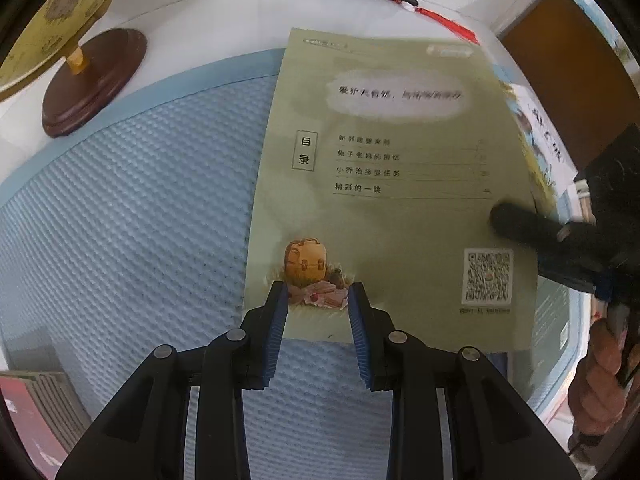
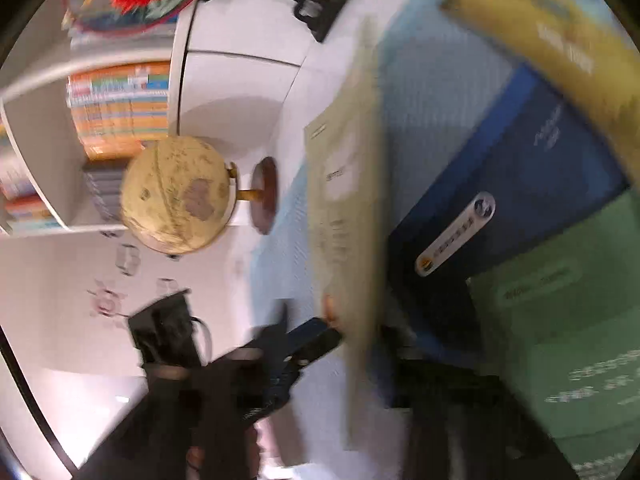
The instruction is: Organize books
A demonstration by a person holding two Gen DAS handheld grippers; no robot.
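**Green book flat on mat, gripped at its right edge**

Left wrist view: The green book [image 1: 392, 184] lies flat on a blue mat [image 1: 140, 200] on the white bench [image 1: 192, 24], contents page up. The left gripper [image 1: 320, 320] points down over its near edge. Its fingers stand narrowly apart and press on nothing. The right gripper [image 1: 520, 222] reaches in from the right, one dark finger lying on the book's right edge. Another illustrated book [image 1: 540, 136] shows beneath that edge. A globe [image 1: 48, 28] stands beyond the mat.

Right wrist view: Heavily blurred. The green book [image 2: 344, 200] runs edge-on into the right gripper [image 2: 360, 360], whose fingers are closed on it. A dark blue book [image 2: 540, 168] and a pale green book [image 2: 580, 320] lie to its right.
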